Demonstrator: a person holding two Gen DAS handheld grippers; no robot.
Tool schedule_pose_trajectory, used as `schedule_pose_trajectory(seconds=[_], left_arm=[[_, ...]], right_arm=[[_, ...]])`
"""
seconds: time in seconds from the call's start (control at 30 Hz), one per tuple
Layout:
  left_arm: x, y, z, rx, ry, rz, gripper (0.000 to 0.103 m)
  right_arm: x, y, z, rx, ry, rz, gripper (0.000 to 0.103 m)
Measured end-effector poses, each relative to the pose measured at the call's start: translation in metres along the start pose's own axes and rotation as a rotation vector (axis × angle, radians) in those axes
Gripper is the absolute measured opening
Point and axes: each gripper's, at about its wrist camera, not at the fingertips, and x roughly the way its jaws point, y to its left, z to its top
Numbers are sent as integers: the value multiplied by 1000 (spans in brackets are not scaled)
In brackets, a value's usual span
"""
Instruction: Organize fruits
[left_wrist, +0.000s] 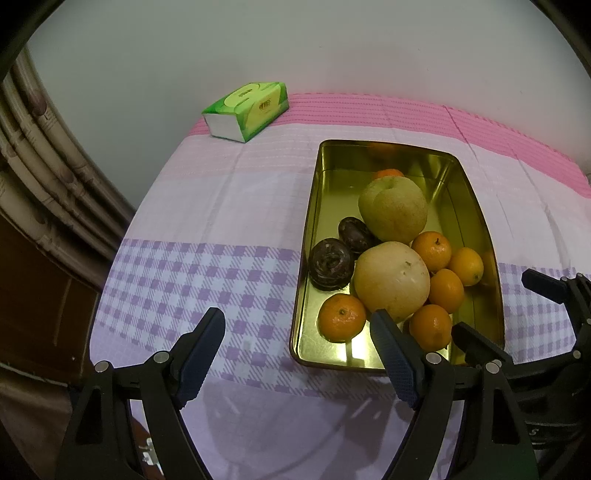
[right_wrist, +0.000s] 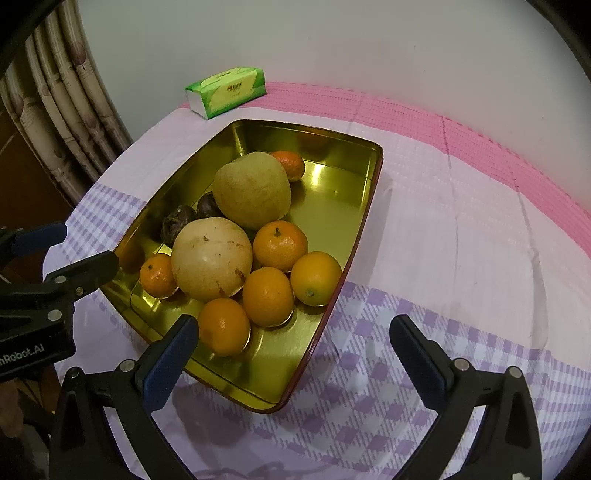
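A gold metal tray (left_wrist: 343, 162) (right_wrist: 332, 199) on a pink and purple checked cloth holds the fruit. Two pale pears (left_wrist: 391, 280) (right_wrist: 210, 258) lie in its middle. Beside them are two dark wrinkled passion fruits (left_wrist: 330, 267) (right_wrist: 177, 225) and several oranges (left_wrist: 341, 317) (right_wrist: 267, 295). My left gripper (left_wrist: 297, 326) (right_wrist: 75, 251) is open over the tray's near left corner, holding nothing. My right gripper (right_wrist: 295, 326) (left_wrist: 509, 314) stands wide open above the tray's near right corner, empty, with the closest orange (right_wrist: 223, 326) just beyond its left finger.
A green tissue pack (left_wrist: 245, 110) (right_wrist: 225, 92) lies at the far left corner of the cloth by the white wall. A patterned curtain (left_wrist: 37, 166) (right_wrist: 55, 129) hangs to the left, where the table edge drops off. Bare cloth spreads on both sides of the tray.
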Motion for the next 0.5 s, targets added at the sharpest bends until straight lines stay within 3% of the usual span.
schedule_pose_trajectory(seconds=[0.5], left_arm=[[0,-2,0,1,1,3,81]], right_arm=[[3,1,-4,-1,14,0,103]])
